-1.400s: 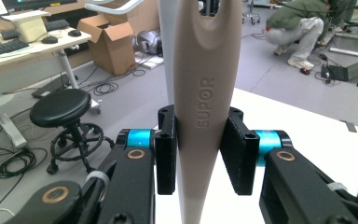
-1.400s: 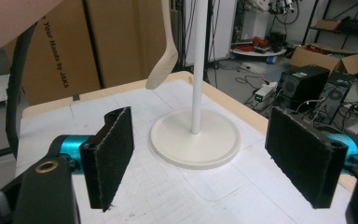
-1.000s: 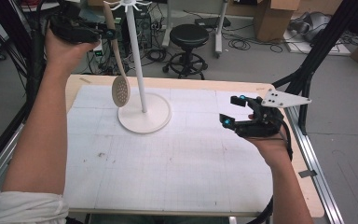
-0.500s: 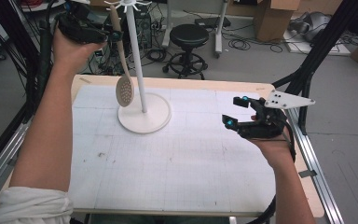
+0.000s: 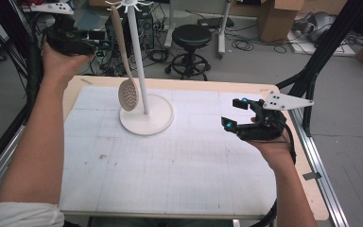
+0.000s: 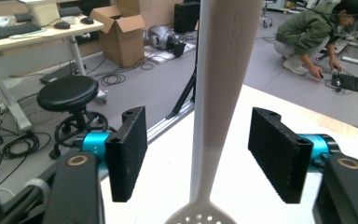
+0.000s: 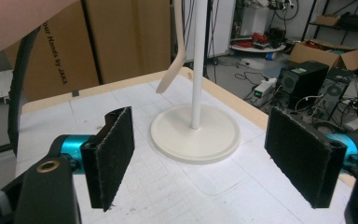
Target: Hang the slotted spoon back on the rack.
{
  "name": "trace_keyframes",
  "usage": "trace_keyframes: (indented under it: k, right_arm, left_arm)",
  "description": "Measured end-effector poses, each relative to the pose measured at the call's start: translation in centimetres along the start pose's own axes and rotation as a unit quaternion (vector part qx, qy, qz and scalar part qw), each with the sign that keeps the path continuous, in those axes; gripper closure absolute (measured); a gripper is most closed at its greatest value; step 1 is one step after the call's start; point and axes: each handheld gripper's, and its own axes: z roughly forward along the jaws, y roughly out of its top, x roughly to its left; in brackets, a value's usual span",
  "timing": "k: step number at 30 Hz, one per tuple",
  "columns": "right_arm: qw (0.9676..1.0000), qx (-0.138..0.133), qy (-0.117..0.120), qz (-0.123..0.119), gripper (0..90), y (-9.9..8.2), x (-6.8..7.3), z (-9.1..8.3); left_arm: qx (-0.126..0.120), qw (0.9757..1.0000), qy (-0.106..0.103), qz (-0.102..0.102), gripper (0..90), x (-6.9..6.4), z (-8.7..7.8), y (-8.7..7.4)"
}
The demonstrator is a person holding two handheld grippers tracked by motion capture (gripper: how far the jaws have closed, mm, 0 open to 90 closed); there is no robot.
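A white stand, with a round base [image 5: 146, 122] and a pole [image 5: 137, 56], is on the white mat. A beige slotted spoon [image 5: 128, 94] hangs from a hook at its top. My left gripper [image 5: 105, 40] is held high, just left of the spoon's handle, and is open. In the left gripper view the spoon's handle [image 6: 219, 70] runs down between the spread pads [image 6: 127, 156] of my left gripper [image 6: 198, 156], touching neither. My right gripper [image 5: 230, 112] hovers open over the mat's right side. In the right gripper view my right gripper [image 7: 200, 158] faces the stand's base [image 7: 196, 133] and the hanging spoon [image 7: 177, 51].
The wooden table [image 5: 283, 208] carries the gridded white mat [image 5: 179, 165]. Behind it are a black stool [image 5: 191, 38], cables and cardboard boxes [image 5: 276, 19]. A black frame post [image 5: 321, 52] rises at the right. In the left gripper view a person [image 6: 317, 32] crouches on the floor.
The left hand has sunk a little and shifted slightly left. The spoon's bowl has swung slightly toward the pole. The right gripper has hardly moved.
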Motion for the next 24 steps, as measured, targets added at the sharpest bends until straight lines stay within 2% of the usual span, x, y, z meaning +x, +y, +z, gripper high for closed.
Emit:
trace_keyframes:
  k: [8,16,20,24]
  right_arm:
    - [1.0000,0.003,0.002,-0.002,22.9,0.2,0.2,0.5]
    - [1.0000,0.000,0.001,-0.003,22.8,0.0,0.2,0.6]
    - [1.0000,-0.005,0.000,0.003,22.8,-0.5,0.2,0.7]
    - [1.0000,-0.003,-0.001,0.007,22.8,-1.2,0.2,1.0]
  left_arm:
    - [-0.027,0.9995,-0.014,0.009,33.1,-0.6,-2.1,-1.3]
    - [-0.057,0.9965,-0.060,0.017,26.8,-3.0,-3.7,-2.2]
    - [-0.071,0.9944,-0.075,0.022,23.6,-4.4,-4.5,-3.6]
    - [-0.078,0.9933,-0.083,0.019,22.5,-5.1,-4.7,-5.8]
